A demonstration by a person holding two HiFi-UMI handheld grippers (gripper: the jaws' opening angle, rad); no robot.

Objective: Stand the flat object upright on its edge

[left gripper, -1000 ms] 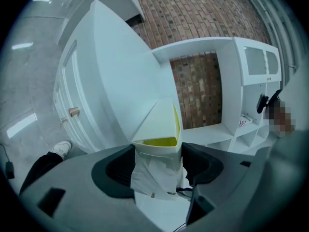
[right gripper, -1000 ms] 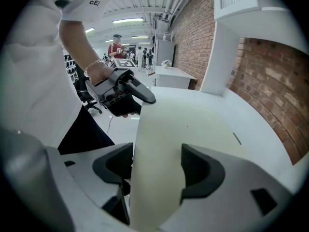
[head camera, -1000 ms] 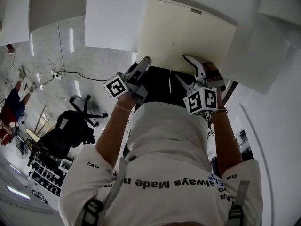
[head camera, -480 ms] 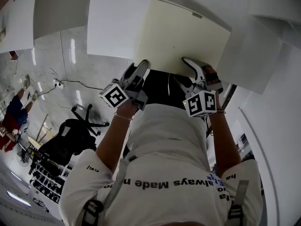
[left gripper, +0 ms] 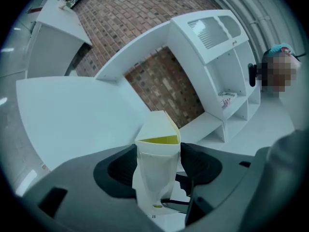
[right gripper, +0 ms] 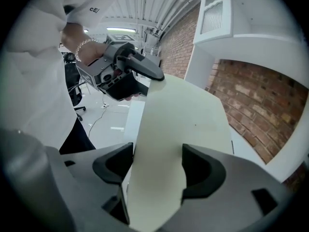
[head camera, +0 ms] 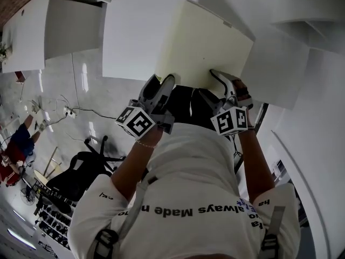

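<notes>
The flat object is a cream board (head camera: 205, 47), held off the white table (head camera: 132, 31) with its far end tilted. My left gripper (head camera: 164, 83) has the board's near left corner (left gripper: 157, 129) between its jaws; both pads touch it and the jaws are closing. My right gripper (head camera: 216, 80) is shut on the near edge further right, and the board (right gripper: 183, 124) fills the gap between its jaws. In the right gripper view my left gripper (right gripper: 126, 67) shows at the board's far corner. The board's underside is hidden.
White table tops (left gripper: 72, 110) lie ahead, with a white shelf unit (left gripper: 227, 57) and a brick wall (left gripper: 159, 81) behind. A black office chair (head camera: 81, 169) and cables sit on the floor at left, where a person (head camera: 16, 144) stands far off.
The board has tipped and looks shorter from above. Both grippers stay on its near edge. The left gripper's marker cube has dropped lower in the head view.
</notes>
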